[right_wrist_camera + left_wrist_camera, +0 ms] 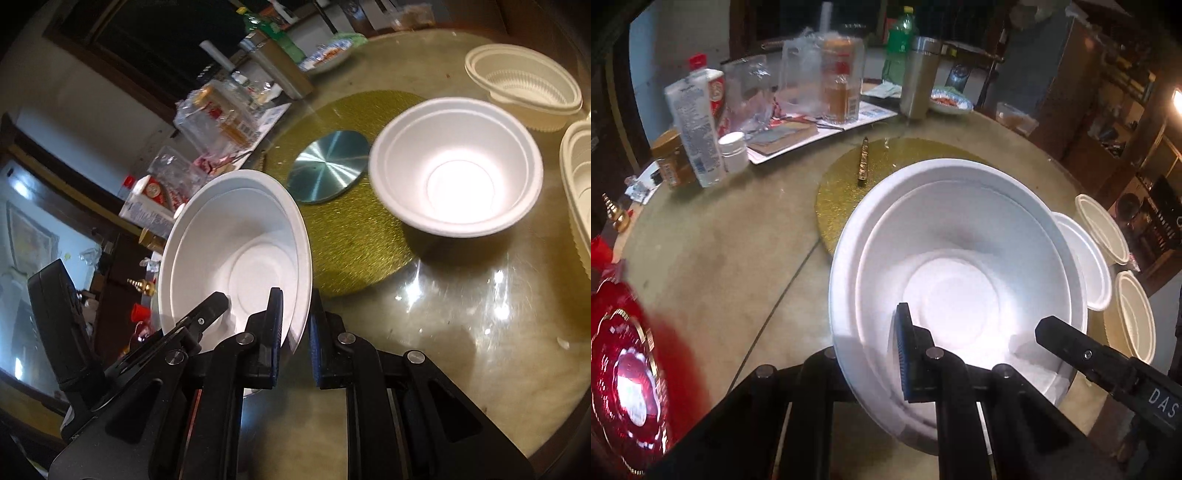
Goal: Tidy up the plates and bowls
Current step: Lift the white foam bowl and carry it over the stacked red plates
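Observation:
A white foam bowl (960, 266) is held tilted above the table; it also shows in the right wrist view (236, 251). My left gripper (882, 354) is shut on its near rim, with one blue-padded finger inside the bowl and the other hidden under the rim. My right gripper (297, 325) is shut on the rim too, one finger inside and one outside; its black finger shows in the left wrist view (1071, 343). A second white foam bowl (456, 166) stands upright on the gold placemat (354, 236).
Ribbed cream plastic bowls (524, 85) stand at the far right, one more at the right edge (580, 192). A shiny metal disc (328, 171) lies on the placemat. Bottles, cartons and bags (757, 107) crowd the table's far side. A red ornate plate (628, 376) is at left.

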`<state>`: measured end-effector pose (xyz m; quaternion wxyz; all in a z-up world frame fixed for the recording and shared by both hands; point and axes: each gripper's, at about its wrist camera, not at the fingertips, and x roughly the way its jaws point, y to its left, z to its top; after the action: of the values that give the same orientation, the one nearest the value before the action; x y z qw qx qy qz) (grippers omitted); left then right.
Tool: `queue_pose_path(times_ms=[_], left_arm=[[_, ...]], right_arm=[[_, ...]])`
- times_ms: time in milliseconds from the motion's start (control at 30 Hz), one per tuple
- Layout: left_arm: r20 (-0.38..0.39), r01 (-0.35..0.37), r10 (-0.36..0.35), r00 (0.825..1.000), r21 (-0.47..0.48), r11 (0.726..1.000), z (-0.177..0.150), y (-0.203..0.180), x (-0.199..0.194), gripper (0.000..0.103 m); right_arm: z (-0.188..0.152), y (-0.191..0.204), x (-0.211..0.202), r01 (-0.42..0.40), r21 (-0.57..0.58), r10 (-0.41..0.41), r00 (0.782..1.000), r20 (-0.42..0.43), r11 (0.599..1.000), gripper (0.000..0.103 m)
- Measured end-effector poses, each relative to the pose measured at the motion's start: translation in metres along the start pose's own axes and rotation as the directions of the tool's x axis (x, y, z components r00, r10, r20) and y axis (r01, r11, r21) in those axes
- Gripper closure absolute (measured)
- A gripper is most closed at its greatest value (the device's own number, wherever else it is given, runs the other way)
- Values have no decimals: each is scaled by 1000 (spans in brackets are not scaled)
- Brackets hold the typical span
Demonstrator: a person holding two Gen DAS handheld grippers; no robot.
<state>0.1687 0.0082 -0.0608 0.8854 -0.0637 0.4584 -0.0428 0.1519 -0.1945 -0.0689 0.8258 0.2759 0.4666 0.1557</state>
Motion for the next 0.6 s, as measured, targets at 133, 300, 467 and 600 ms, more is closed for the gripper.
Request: queue_pose_path(times_ms=[133,300,467,600], left_arm=[[45,6,-5,999,-27,1000,-12,14,-25,92],[109,-12,20,994,-72,997,-26,40,-57,92],[175,-40,66,982,-149,988,-39,80,-91,92],[197,-75,115,974,-202,976,-51,110,-108,92]], right_arm=[[-14,22,-12,-9,-58,10,1000,20,998,90],[-31,57,-13,-36,-138,38,999,7,990,90],[-52,103,-5,-85,-242,80,996,-29,966,90],[-68,139,6,-114,-314,99,993,-63,942,90]])
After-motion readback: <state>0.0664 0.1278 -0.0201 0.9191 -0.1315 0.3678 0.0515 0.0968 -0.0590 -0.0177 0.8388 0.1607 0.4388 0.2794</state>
